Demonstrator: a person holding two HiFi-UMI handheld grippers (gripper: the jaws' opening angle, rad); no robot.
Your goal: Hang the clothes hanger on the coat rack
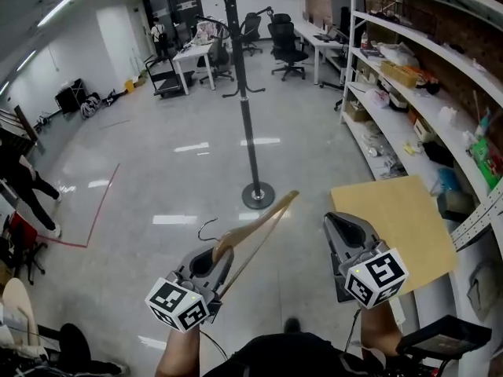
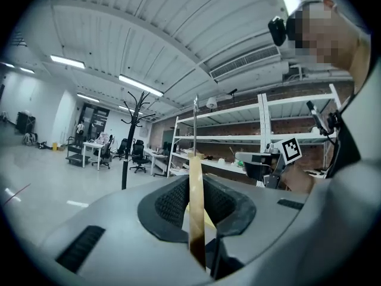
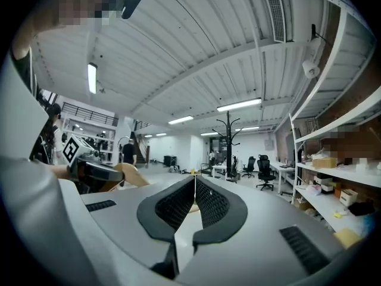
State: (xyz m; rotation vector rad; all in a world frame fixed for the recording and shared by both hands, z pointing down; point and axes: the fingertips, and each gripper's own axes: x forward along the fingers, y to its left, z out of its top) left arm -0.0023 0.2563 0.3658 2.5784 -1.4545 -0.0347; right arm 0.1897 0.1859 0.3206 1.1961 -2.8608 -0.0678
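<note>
A wooden clothes hanger (image 1: pixel 263 230) with a dark wire hook (image 1: pixel 207 228) is held low in the head view, my left gripper (image 1: pixel 214 264) shut on one arm of it. In the left gripper view the hanger's wood (image 2: pixel 196 207) stands pinched between the jaws. The black coat rack (image 1: pixel 240 69) stands on the floor ahead, its round base (image 1: pixel 258 195) beyond the hanger's tip; it also shows far off in both gripper views as the coat rack (image 2: pixel 132 130) and the coat rack (image 3: pixel 228 142). My right gripper (image 1: pixel 339 225) is shut and empty, to the right of the hanger.
White shelving (image 1: pixel 424 93) loaded with boxes and clutter runs along the right. A tan board (image 1: pixel 393 226) lies at its foot. Desks and office chairs (image 1: pixel 284 45) stand at the back. A person (image 1: pixel 23 179) stands at the far left near red floor tape (image 1: pixel 98 210).
</note>
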